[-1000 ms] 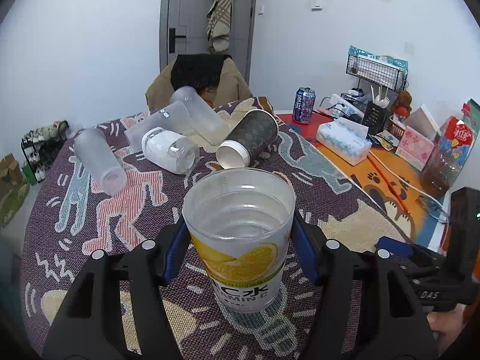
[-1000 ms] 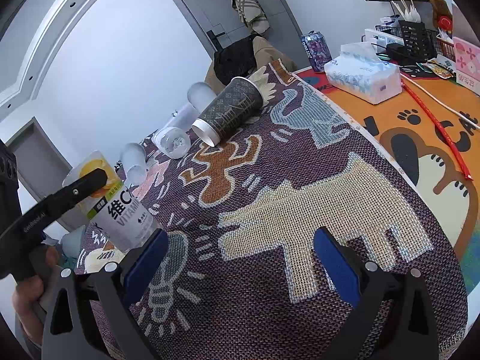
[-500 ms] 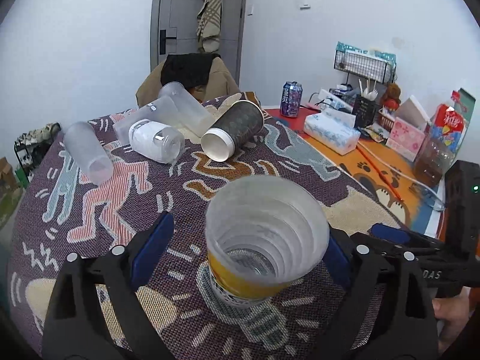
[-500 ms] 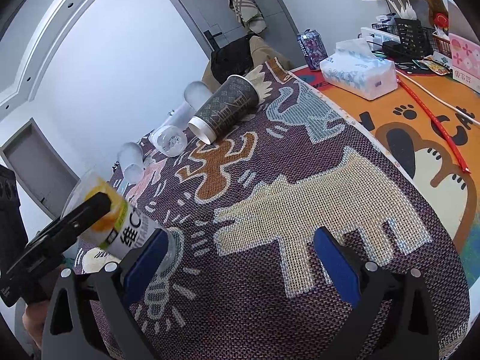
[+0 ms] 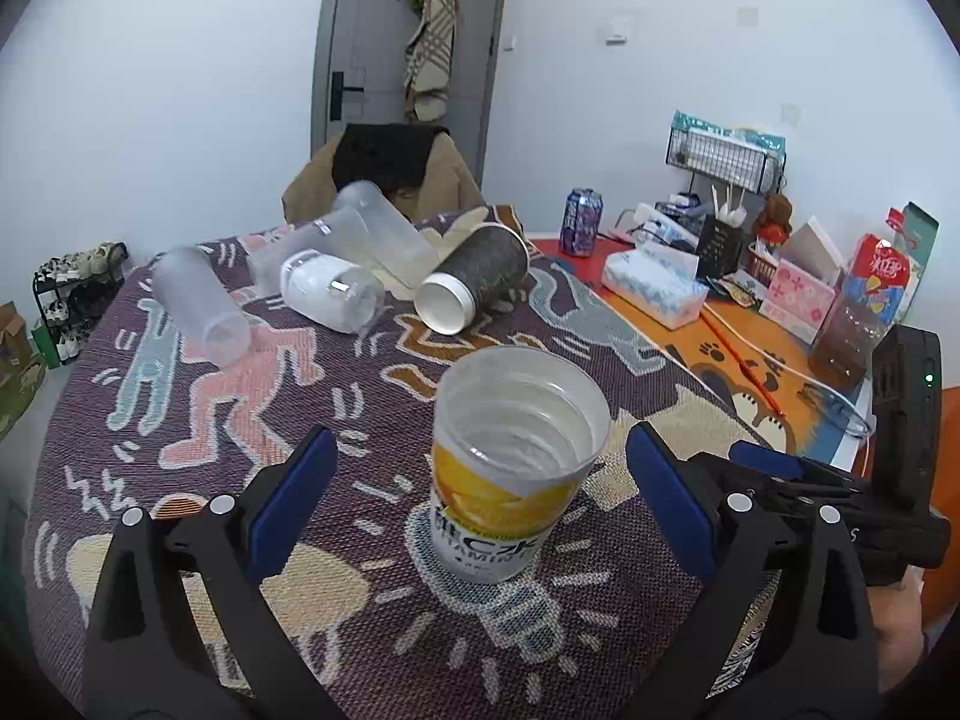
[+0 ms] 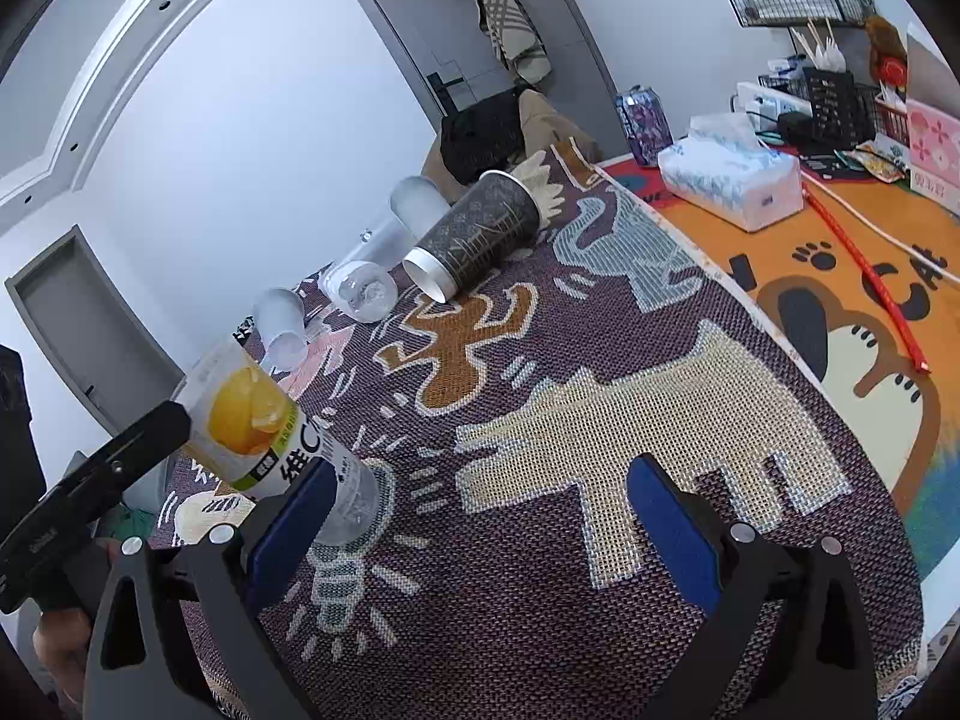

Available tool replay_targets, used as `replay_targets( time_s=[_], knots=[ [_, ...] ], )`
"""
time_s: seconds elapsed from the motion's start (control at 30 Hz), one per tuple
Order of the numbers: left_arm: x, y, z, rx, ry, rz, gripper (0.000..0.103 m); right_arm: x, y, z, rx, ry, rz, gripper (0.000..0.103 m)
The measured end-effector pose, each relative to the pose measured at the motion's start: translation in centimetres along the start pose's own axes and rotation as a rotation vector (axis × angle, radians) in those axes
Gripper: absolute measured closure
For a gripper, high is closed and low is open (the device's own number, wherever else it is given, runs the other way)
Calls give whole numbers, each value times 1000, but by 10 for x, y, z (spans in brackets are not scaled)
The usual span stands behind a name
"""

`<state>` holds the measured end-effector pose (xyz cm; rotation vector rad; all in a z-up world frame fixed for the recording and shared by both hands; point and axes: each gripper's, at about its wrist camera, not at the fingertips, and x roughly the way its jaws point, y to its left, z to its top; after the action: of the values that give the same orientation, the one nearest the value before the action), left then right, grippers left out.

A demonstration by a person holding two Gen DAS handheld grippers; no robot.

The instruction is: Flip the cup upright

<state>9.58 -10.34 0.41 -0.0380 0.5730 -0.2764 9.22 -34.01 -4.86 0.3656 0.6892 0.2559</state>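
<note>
- A white-walled room with a grey door (image 5: 414, 42) at 12 o'clock in the left wrist view; a bench (image 5: 678, 618) fills the lower half, covered by a purple woven cloth (image 5: 336, 372) with cartoon figures.
- The cup (image 5: 510, 468), clear plastic with a yellow orange-slice label, stands upright on the cloth, mouth up, on a woven light-bulb motif at about 6 o'clock from the centre of the left wrist view.
- The left hand-held gripper (image 5: 477, 501) has its blue-padded jaws wide apart, one on each side of the cup, with a gap to the cup on both sides.
- In the right wrist view the same cup (image 6: 264, 432) shows at 8 o'clock, partly hidden behind a blue pad.
- The right hand-held gripper (image 6: 477, 525) hovers over the cloth with jaws spread apart and nothing between them.
- Behind the cup, toward 11 o'clock, several cups lie on their sides: a dark patterned paper cup (image 5: 474, 285) with a white rim, a white-labelled clear cup (image 5: 330, 294) just beside it, and frosted tumblers (image 5: 198, 300) farther left.
- At 2 o'clock, on an orange mat (image 5: 750, 354), sit a tissue box (image 5: 654, 288) and a purple can (image 5: 581, 222); a wire rack (image 5: 726, 156) stands behind them.
</note>
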Motion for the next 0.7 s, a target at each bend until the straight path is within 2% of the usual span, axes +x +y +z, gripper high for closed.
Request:
replay_targets(
  time_s=[0.7],
  knots=[
    [-64, 37, -21, -75, -95, 97, 6, -34, 47, -9, -124, -67, -4, 8]
  ],
)
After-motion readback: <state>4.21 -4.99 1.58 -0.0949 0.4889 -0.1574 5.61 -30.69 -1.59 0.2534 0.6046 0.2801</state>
